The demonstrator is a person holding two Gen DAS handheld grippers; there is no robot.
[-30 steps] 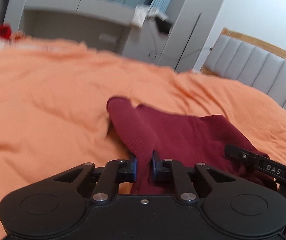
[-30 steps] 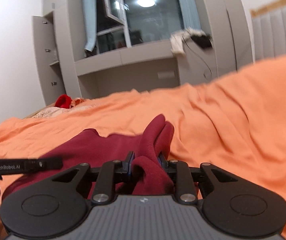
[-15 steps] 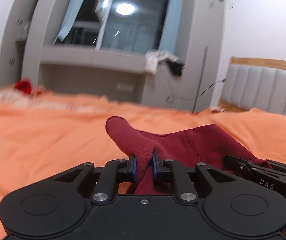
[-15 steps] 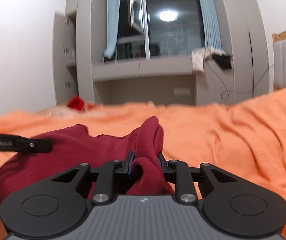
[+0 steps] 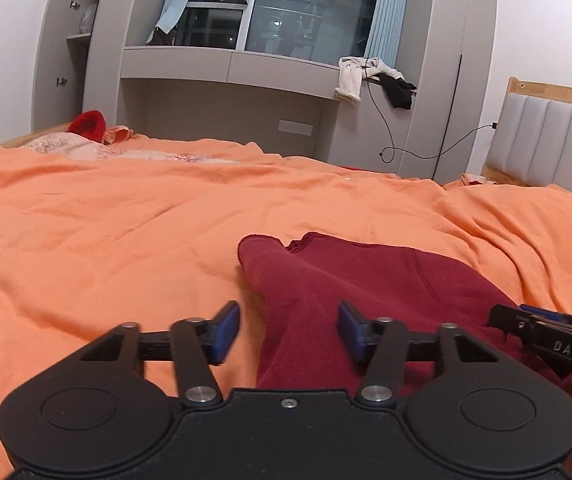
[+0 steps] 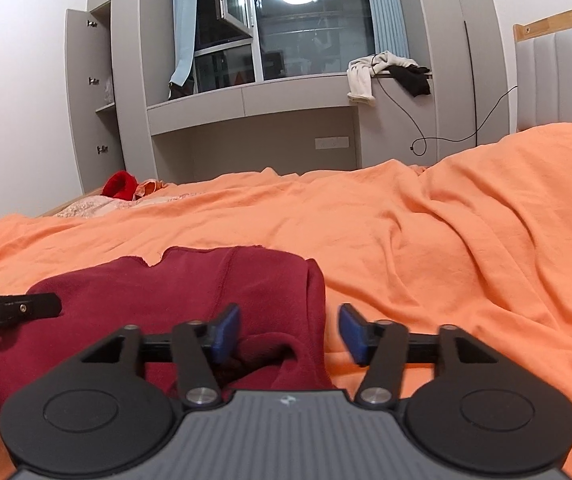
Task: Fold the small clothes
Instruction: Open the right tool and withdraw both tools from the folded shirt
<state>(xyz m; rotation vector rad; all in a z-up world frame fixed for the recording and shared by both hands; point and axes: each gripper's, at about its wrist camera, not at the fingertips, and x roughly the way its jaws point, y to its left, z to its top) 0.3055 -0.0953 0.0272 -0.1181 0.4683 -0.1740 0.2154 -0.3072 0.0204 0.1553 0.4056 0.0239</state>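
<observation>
A dark red garment (image 5: 365,280) lies folded over on the orange bedspread (image 5: 106,232). My left gripper (image 5: 287,332) is open, its blue pads on either side of the garment's left edge without pinching it. My right gripper (image 6: 287,332) is open too, with the garment's right edge (image 6: 206,292) lying loose between its pads. The right gripper's finger (image 5: 545,332) shows at the right of the left wrist view. The left gripper's finger (image 6: 14,310) shows at the left of the right wrist view.
A bright red item (image 5: 88,126) and a pale patterned cloth (image 5: 70,148) lie at the bed's far side. Grey cabinets and a window ledge (image 5: 226,68) with draped clothes (image 5: 365,78) stand behind. A padded headboard (image 5: 545,140) is on the right.
Both grippers were shut on the red garment's edges and held them up. Now both have opened, and the garment lies flat on the bedspread.
</observation>
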